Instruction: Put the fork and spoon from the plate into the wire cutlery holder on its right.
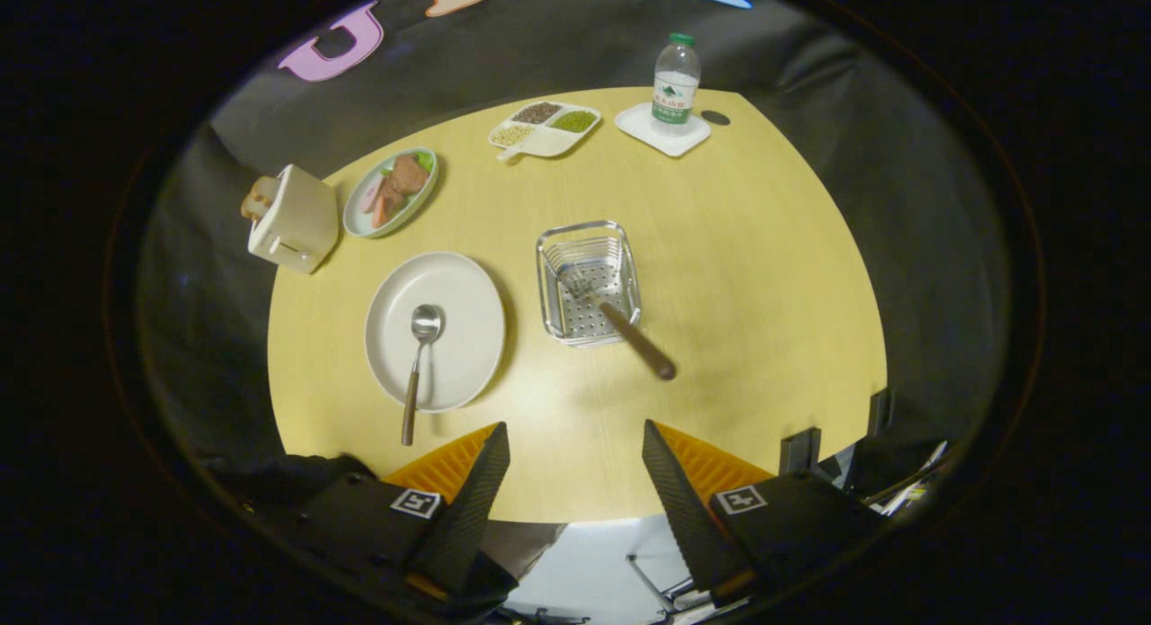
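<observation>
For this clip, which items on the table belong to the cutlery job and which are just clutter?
Job items: spoon on the plate; fork already in the wire cutlery holder; open, empty gripper.

Clutter: toaster, food plate, divided dish, water bottle on its tray.

Bright centre, dim surround, fisheye-warped edges

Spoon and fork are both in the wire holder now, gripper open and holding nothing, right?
Not quite. Only the fork is in the wire holder, its handle sticking out over the rim. The spoon lies on the plate, left of the holder, as the gripper view shows. The rest stands: the gripper is open and holding nothing, its fingers apart above the table's near edge.
</observation>
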The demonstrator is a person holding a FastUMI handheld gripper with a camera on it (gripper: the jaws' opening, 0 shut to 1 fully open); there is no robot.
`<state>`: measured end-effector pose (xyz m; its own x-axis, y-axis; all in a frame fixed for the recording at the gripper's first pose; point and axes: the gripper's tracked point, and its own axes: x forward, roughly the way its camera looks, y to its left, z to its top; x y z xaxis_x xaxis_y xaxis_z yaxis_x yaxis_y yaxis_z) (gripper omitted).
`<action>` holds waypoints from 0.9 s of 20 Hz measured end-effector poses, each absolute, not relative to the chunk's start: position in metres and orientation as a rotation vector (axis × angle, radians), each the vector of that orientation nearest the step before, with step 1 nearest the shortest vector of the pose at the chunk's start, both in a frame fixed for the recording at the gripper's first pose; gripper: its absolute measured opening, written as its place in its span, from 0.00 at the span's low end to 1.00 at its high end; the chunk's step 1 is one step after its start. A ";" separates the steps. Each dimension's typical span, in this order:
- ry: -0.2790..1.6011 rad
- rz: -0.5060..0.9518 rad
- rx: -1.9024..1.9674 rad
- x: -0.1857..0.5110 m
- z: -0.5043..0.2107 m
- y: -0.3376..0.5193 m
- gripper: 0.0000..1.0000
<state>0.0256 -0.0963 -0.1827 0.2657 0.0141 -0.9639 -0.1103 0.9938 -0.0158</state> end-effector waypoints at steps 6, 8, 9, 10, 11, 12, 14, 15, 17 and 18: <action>1.276 0.127 -0.052 0.010 -0.180 -0.065 0.98; 1.282 0.146 -0.026 0.002 -0.187 -0.048 0.98; 1.290 0.155 -0.008 -0.003 -0.193 -0.039 0.98; 1.303 0.170 0.007 -0.008 -0.200 -0.028 0.98; 1.317 0.182 0.018 -0.013 -0.208 -0.018 0.98; 1.334 0.197 0.028 -0.019 -0.217 -0.008 0.98; 1.374 0.226 0.043 -0.030 -0.233 0.011 0.97; 1.385 0.234 0.044 -0.031 -0.242 0.019 0.97; 1.408 0.249 0.035 -0.036 -0.258 0.032 0.97; 1.420 0.253 0.032 -0.037 -0.266 0.039 0.97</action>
